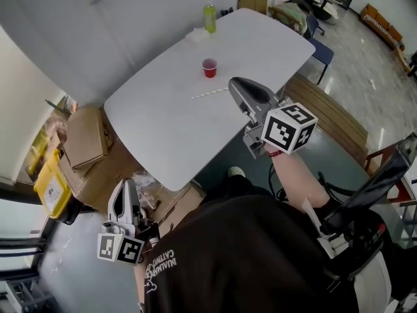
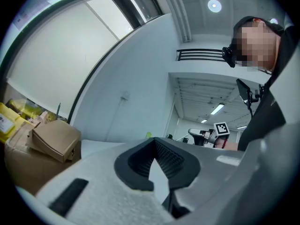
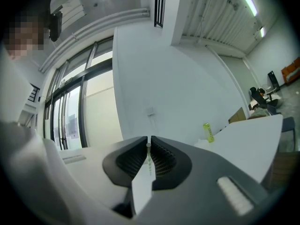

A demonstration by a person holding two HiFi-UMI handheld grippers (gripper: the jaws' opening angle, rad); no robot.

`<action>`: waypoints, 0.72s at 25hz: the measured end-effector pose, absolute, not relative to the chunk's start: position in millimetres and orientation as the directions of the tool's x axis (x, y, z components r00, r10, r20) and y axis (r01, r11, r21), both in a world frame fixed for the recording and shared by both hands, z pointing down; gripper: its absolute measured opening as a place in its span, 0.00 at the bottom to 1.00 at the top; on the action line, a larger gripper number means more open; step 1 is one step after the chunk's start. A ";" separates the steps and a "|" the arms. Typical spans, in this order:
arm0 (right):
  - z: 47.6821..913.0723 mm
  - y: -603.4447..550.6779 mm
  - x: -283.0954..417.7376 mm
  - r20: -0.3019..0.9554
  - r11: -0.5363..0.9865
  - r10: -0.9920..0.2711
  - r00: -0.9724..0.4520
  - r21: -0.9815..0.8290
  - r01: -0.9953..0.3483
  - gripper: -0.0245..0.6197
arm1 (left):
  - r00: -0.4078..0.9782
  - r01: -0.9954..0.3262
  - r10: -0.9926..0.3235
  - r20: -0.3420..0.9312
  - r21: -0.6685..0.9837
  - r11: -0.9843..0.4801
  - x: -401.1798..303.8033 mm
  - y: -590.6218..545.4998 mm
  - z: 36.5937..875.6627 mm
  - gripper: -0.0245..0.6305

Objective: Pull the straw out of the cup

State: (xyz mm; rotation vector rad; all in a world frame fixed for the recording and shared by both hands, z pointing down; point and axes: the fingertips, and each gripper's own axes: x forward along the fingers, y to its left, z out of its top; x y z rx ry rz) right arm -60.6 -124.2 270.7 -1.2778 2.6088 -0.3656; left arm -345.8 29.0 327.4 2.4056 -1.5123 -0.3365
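A small red cup (image 1: 209, 67) stands upright on the white table (image 1: 169, 122), toward its far side. The thin white straw (image 1: 208, 93) is out of the cup and stretches left from my right gripper's tips, just nearer than the cup. My right gripper (image 1: 232, 82) is over the table's right part, its jaws shut on the straw (image 3: 149, 161), which shows as a green-striped rod in the narrow slit of the right gripper (image 3: 148, 142). My left gripper (image 1: 127, 186) hangs low at the left, off the table, shut with nothing in it (image 2: 154, 142).
A green bottle (image 1: 209, 18) stands at the table's far edge, also in the right gripper view (image 3: 207, 131). Cardboard boxes (image 1: 85, 135) and a yellow container (image 1: 49, 181) crowd the floor left of the table. A wooden bench (image 1: 326, 109) lies to the right.
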 end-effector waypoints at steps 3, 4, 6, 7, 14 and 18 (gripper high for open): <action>261.0 -116.1 -67.8 -0.098 0.609 -0.775 -0.624 -0.379 -0.697 0.09 | 0.431 -0.838 -0.902 -0.020 0.361 -0.409 -349.2 24.6 326.7 0.04; 257.7 -114.6 -69.7 -0.104 0.612 -0.770 -0.630 -0.400 -0.682 0.09 | 0.433 -0.835 -0.901 -0.014 0.369 -0.407 -349.6 22.1 327.9 0.04; 253.6 -112.8 -72.2 -0.113 0.617 -0.761 -0.639 -0.432 -0.658 0.09 | 0.443 -0.824 -0.896 -0.005 0.391 -0.410 -347.0 16.8 332.1 0.04; 252.5 -113.2 -72.8 -0.116 0.617 -0.759 -0.640 -0.441 -0.652 0.09 | 0.453 -0.817 -0.891 -0.001 0.400 -0.416 -343.8 13.3 334.4 0.04; 257.9 -109.6 -61.9 -0.101 0.584 -0.786 -0.610 -0.445 -0.679 0.09 | 0.522 -0.782 -0.853 -0.012 0.393 -0.484 -319.7 4.4 332.4 0.04; 255.9 -75.5 -30.8 -0.123 0.587 -0.790 -0.601 -0.437 -0.682 0.08 | 0.529 -0.783 -0.848 -0.037 0.365 -0.504 -293.4 34.6 327.5 0.04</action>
